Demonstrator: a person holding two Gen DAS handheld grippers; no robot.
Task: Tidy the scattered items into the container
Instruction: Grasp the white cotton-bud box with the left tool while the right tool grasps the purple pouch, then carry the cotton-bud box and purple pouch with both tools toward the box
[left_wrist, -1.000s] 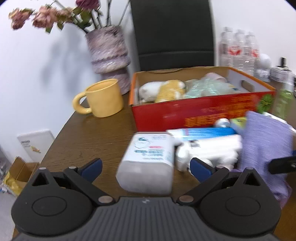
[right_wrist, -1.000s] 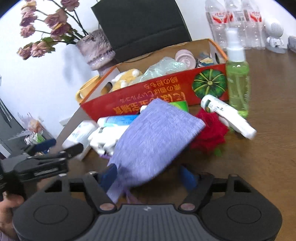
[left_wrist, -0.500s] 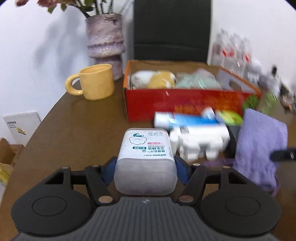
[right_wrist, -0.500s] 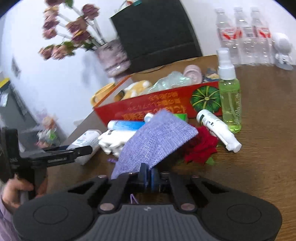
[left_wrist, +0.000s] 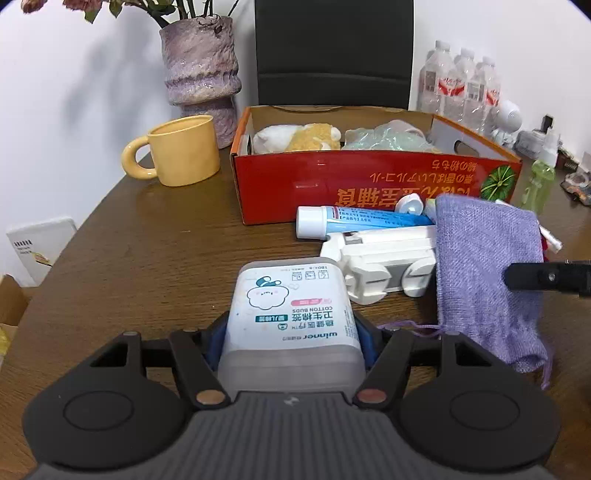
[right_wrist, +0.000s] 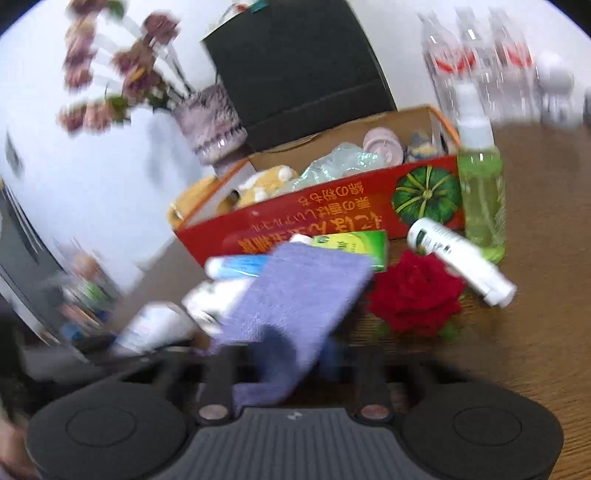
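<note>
Left claw (left_wrist: 291, 345): closed on cotton buds box (left_wrist: 291, 321), bench-level. Right claw (right_wrist: 295, 354): pinching purple burlap pouch (right_wrist: 295, 295) before red carton (right_wrist: 332, 218).

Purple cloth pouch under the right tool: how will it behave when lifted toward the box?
The purple pouch looks like soft woven fabric, so it will probably droop from the right tool. It seems flat, likely light. Its drawstring trails loose and may snag.

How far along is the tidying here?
Partway. Plush toys already sit in the red cardboard box. Left tongs grip the white cotton-bud box; right tongs pinch the purple cloth pouch. Tubes, red rose and green spray bottle remain outside.
</note>
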